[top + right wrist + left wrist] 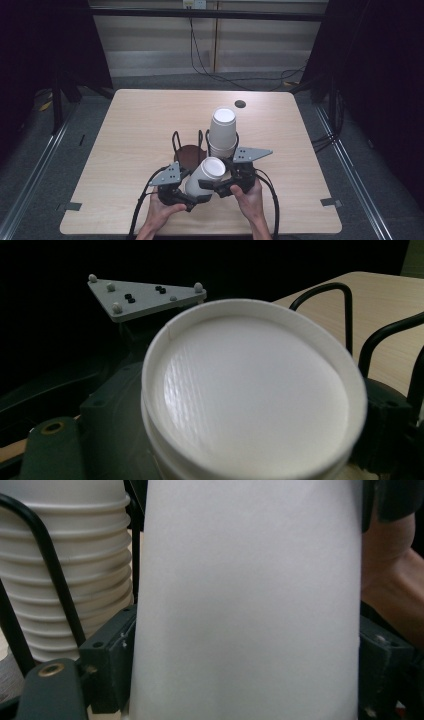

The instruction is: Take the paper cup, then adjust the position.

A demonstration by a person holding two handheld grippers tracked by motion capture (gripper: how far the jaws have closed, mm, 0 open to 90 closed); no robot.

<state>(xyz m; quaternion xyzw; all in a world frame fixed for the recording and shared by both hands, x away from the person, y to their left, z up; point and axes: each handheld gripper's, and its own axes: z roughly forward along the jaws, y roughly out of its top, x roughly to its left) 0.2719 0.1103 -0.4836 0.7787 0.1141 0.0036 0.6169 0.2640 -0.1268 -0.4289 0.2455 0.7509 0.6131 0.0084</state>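
A white paper cup (205, 175) is held tilted just above the table's near edge, its closed bottom up and to the right. My left gripper (186, 196) is shut on its side wall; in the left gripper view the cup's wall (245, 605) fills the gap between both jaws. My right gripper (223, 186) is shut on the same cup from the right, and the cup's round bottom (250, 390) faces the right gripper's camera. An upside-down stack of white cups (222, 131) stands in a black wire holder (176, 142) just beyond.
The holder has a round brown base (189, 155) with an empty slot left of the stack. The stack's ribbed rims (75, 580) and a wire loop (50, 575) lie close to my left jaw. A small dark hole (240, 104) marks the far tabletop (140, 115).
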